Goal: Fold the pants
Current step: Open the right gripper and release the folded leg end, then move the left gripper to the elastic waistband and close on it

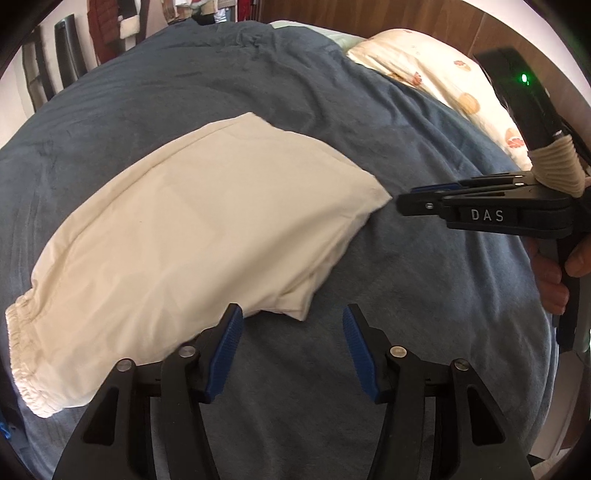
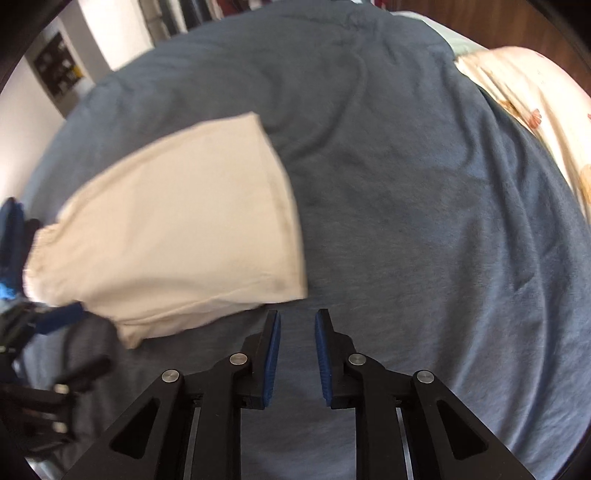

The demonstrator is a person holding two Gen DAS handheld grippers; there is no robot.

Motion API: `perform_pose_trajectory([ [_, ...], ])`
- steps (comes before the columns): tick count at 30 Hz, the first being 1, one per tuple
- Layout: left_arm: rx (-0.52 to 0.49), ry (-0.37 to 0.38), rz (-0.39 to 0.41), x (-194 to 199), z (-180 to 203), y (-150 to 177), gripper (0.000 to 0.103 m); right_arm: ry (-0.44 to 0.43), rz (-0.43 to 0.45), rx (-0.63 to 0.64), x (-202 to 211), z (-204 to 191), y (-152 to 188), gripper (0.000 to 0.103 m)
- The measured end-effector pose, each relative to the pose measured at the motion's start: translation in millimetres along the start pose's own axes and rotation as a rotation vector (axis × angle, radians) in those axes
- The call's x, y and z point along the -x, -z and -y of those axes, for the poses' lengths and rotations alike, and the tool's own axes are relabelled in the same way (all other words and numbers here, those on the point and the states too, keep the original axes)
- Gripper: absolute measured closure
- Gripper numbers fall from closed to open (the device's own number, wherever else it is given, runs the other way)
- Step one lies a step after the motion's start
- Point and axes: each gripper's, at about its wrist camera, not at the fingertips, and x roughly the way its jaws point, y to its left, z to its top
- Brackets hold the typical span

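Cream pants (image 1: pixel 192 236) lie folded flat on a blue-grey bed cover (image 1: pixel 424 295), with the elastic waistband (image 1: pixel 18 354) at the left. My left gripper (image 1: pixel 291 314) is open and empty just above the cover, at the pants' near corner. My right gripper (image 1: pixel 402 201) shows from the side at the right, close to the pants' right corner. In the right wrist view the pants (image 2: pixel 184 236) lie to the left, and my right gripper (image 2: pixel 297 317) is open and empty beside their near right corner. My left gripper (image 2: pixel 74 312) shows blurred at the left edge.
A cream floral pillow (image 1: pixel 443 81) lies at the head of the bed, against a wooden headboard (image 1: pixel 369 16). It also shows in the right wrist view (image 2: pixel 535 110). Dark chairs (image 1: pixel 62 51) and hanging clothes stand beyond the far left side.
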Motion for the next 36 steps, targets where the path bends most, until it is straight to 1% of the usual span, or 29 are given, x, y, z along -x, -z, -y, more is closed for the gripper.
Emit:
perform_pose_trajectory([
  [2, -0.015, -0.016, -0.004, -3, 4, 1, 0.061, -0.025, 0.012, 0.002, 4, -5, 3, 0.084],
  [4, -0.019, -0.023, -0.006, -6, 6, 1, 0.065, -0.054, 0.012, 0.008, 5, -9, 6, 0.084],
  [9, 0.013, -0.019, 0.013, 2, 3, -1, 0.065, -0.091, 0.015, -0.014, 3, -19, 12, 0.084],
  [13, 0.032, -0.055, 0.018, 11, -4, 2, 0.065, -0.093, 0.037, -0.057, 3, -17, 10, 0.084],
  [15, 0.073, -0.081, 0.017, 19, -15, 6, 0.065, -0.093, 0.042, -0.096, 5, -16, 11, 0.083],
  [16, 0.093, -0.091, 0.018, 22, -21, 7, 0.065, -0.096, 0.047, -0.112, 6, -16, 11, 0.078],
  [18, 0.14, -0.114, 0.021, 31, -36, 12, 0.065, -0.111, 0.074, -0.153, 10, -20, 11, 0.074],
  [20, 0.19, -0.152, 0.028, 42, -55, 18, 0.065, -0.122, 0.097, -0.178, 15, -28, 12, 0.074],
  [23, 0.233, -0.212, 0.051, 58, -79, 26, 0.065, -0.127, 0.118, -0.191, 20, -44, 12, 0.074],
  [27, 0.27, -0.293, 0.088, 75, -106, 37, 0.065, -0.124, 0.13, -0.166, 20, -70, 7, 0.073],
  [28, 0.281, -0.323, 0.095, 79, -115, 40, 0.065, -0.121, 0.131, -0.157, 19, -75, 6, 0.073],
  [32, 0.315, -0.403, 0.113, 86, -144, 49, 0.065, -0.126, 0.136, -0.093, 19, -107, 1, 0.073],
  [34, 0.336, -0.43, 0.127, 88, -158, 50, 0.065, -0.13, 0.149, -0.06, 18, -122, -2, 0.073],
  [36, 0.377, -0.442, 0.138, 91, -177, 53, 0.065, -0.159, 0.15, -0.04, 17, -139, -6, 0.073],
])
